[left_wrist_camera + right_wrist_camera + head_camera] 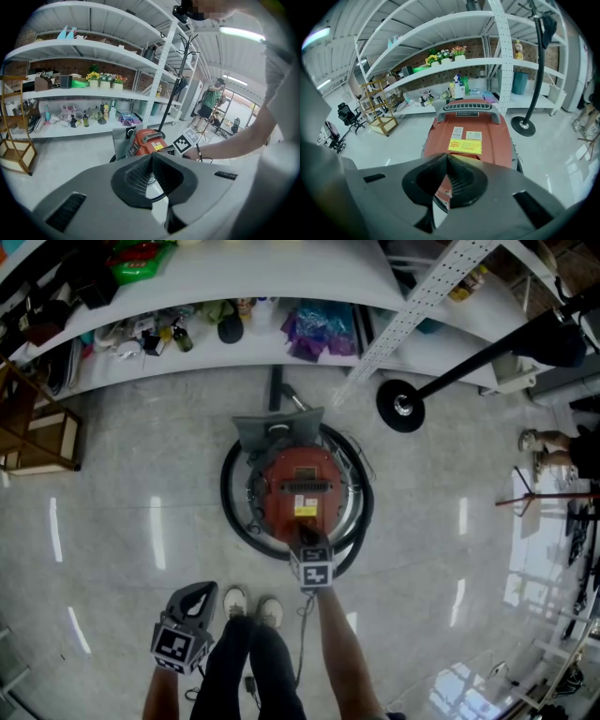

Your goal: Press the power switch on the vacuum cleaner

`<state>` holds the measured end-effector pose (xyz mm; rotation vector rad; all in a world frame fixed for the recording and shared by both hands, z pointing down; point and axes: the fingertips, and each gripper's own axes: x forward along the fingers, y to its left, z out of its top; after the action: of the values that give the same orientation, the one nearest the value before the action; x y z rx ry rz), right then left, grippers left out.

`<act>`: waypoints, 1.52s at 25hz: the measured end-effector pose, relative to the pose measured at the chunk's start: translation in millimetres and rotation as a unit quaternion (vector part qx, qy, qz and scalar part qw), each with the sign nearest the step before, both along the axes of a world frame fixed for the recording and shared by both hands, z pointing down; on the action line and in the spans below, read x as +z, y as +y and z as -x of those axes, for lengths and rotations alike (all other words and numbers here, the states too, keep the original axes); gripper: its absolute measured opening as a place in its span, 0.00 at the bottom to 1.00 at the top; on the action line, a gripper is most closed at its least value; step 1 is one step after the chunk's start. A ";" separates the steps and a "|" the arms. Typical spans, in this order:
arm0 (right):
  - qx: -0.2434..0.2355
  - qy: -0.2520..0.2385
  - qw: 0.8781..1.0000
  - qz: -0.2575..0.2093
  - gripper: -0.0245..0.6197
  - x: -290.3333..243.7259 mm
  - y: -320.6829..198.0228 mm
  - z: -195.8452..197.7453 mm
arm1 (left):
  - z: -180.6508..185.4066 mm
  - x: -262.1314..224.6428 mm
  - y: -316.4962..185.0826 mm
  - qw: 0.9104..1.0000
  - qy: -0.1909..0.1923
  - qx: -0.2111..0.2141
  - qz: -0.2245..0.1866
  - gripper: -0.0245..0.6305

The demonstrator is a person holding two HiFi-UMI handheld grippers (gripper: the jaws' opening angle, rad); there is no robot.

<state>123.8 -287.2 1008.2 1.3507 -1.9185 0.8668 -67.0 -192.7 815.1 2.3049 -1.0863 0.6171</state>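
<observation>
The red vacuum cleaner (300,486) stands on the floor inside its coiled black hose (234,512), with a grey handle and a yellow sticker (465,146) on top. My right gripper (307,538) is shut and empty. Its tips are down at the near end of the red body (476,136) and hide what lies under them, so no switch shows. My left gripper (197,592) is shut and empty. It is held low beside the person's left leg, well short of the vacuum cleaner (146,139). In the left gripper view the right gripper's marker cube (186,140) shows next to the vacuum.
White shelves (234,277) full of small items run behind the vacuum. A coat stand's round black base (401,406) sits to the right. A wooden rack (37,432) stands at the left. The person's shoes (251,606) and a cord (302,634) are just below the vacuum.
</observation>
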 end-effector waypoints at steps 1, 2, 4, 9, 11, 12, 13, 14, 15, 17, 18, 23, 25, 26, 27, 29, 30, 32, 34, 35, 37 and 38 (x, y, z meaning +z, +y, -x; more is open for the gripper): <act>0.003 -0.004 1.000 0.001 0.06 0.6 0.4 -0.6 | -1.3 -0.5 0.3 1.000 0.001 0.001 0.000 0.05; 0.007 -0.010 1.000 0.002 0.06 0.7 0.7 -1.4 | -2.3 -0.9 0.8 1.000 0.002 0.003 -0.001 0.05; 0.016 -0.020 1.000 0.006 0.06 0.1 1.8 -3.3 | -3.8 -2.5 1.7 1.000 0.003 0.005 -0.002 0.05; 0.013 -0.026 1.000 -0.003 0.06 -1.9 4.3 -2.5 | -7.6 -7.7 3.0 1.000 0.006 0.005 -0.005 0.05; 0.010 -0.034 0.999 -0.006 0.06 -10.5 2.5 1.0 | -7.6 -9.1 3.3 1.000 0.004 0.006 -0.008 0.05; 0.010 -0.034 0.999 -0.009 0.06 -14.0 1.8 0.9 | -7.5 -9.8 3.4 1.000 0.005 0.006 -0.010 0.05; 0.011 -0.032 0.999 -0.013 0.06 -15.9 1.7 -0.3 | -7.6 -10.8 3.7 1.000 0.005 0.005 -0.011 0.05; 0.010 -0.030 0.999 -0.015 0.06 -16.5 2.7 -1.2 | -7.9 -12.0 4.2 1.000 0.006 0.005 -0.012 0.05; 0.009 -0.031 0.999 -0.015 0.06 -18.0 4.4 -1.0 | -8.5 -13.7 5.2 1.000 0.008 0.004 -0.011 0.05; 0.008 -0.037 0.999 -0.018 0.06 -27.3 6.9 1.1 | -10.6 -18.6 7.8 1.000 0.011 0.003 -0.006 0.05; 0.009 -0.040 0.999 -0.021 0.06 -34.0 7.4 1.6 | -11.6 -22.6 7.4 1.000 0.011 0.003 -0.008 0.05; 0.015 -0.044 0.998 -0.036 0.06 -52.8 10.9 -5.6 | -17.0 -43.5 5.0 0.999 0.011 0.009 -0.029 0.05; 0.016 -0.048 0.998 -0.039 0.06 -62.1 14.2 -5.8 | -19.6 -53.4 5.3 0.999 0.015 0.006 -0.030 0.05; 0.017 -0.049 0.998 -0.042 0.06 -67.9 16.2 -6.2 | -21.0 -59.0 5.7 0.999 0.015 0.006 -0.031 0.05; 0.017 -0.050 0.998 -0.045 0.06 -73.8 18.1 -7.0 | -22.4 -64.5 6.4 0.999 0.014 0.008 -0.034 0.05; 0.017 -0.053 0.997 -0.048 0.06 -84.0 23.1 -8.3 | -25.3 -75.2 8.2 0.999 0.012 0.012 -0.041 0.05; 0.017 -0.053 0.997 -0.048 0.06 -88.5 26.0 -8.6 | -26.4 -80.1 9.4 0.999 0.011 0.014 -0.043 0.05; 0.017 -0.052 0.997 -0.050 0.06 -98.1 31.1 -8.6 | -28.4 -90.5 11.9 0.999 0.011 0.018 -0.048 0.05; 0.019 -0.052 0.997 -0.051 0.06 -110.9 34.2 -8.0 | -29.9 -100.6 13.8 0.998 0.011 0.024 -0.056 0.05; 0.022 -0.056 0.997 -0.052 0.06 -119.4 34.7 -6.8 | -30.1 -105.6 14.6 0.998 0.010 0.027 -0.060 0.05; 0.027 -0.061 0.996 -0.057 0.06 -134.9 36.2 -5.0 | -29.5 -115.7 16.4 0.997 0.007 0.030 -0.067 0.05; 0.028 -0.061 0.996 -0.058 0.06 -141.5 38.0 -4.6 | -29.2 -121.6 17.5 0.997 0.008 0.029 -0.068 0.05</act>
<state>128.4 -249.1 866.7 1.4561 -2.0615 0.8956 -37.8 -175.1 693.5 2.4604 -1.0876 0.5616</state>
